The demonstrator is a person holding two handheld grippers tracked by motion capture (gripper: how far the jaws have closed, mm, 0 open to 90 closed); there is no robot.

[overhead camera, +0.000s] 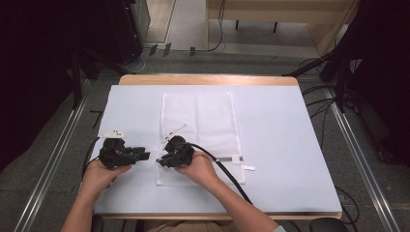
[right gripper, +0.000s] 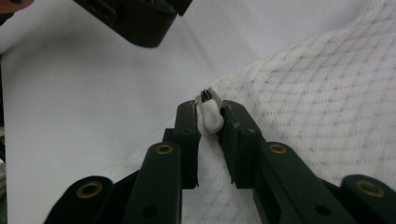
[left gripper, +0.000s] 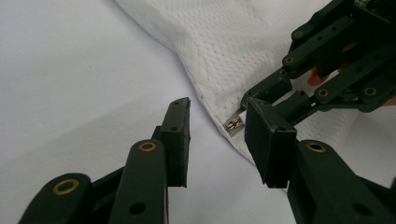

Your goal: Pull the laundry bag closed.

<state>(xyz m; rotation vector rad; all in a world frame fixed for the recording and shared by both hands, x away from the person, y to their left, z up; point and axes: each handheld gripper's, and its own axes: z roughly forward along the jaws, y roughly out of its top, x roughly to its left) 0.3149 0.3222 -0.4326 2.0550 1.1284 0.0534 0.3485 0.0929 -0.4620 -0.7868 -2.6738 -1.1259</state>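
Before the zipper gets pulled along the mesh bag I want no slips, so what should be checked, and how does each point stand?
1. Right gripper pinches the white zipper pull: ok.
2. Left gripper pins the mesh bag near the slider: not ok; jaws open, nothing between them.
3. Bag lies flat on the white cloth: ok.
4. Slider sits at the bag's corner: ok.
5. Grippers keep apart: ok in the high view, but close.
6. Zipper track free of snags: cannot tell.

right tongs (right gripper: 209, 122) | gripping white zipper pull (right gripper: 210, 115) | mesh bag (right gripper: 317, 112) corner, seemingly
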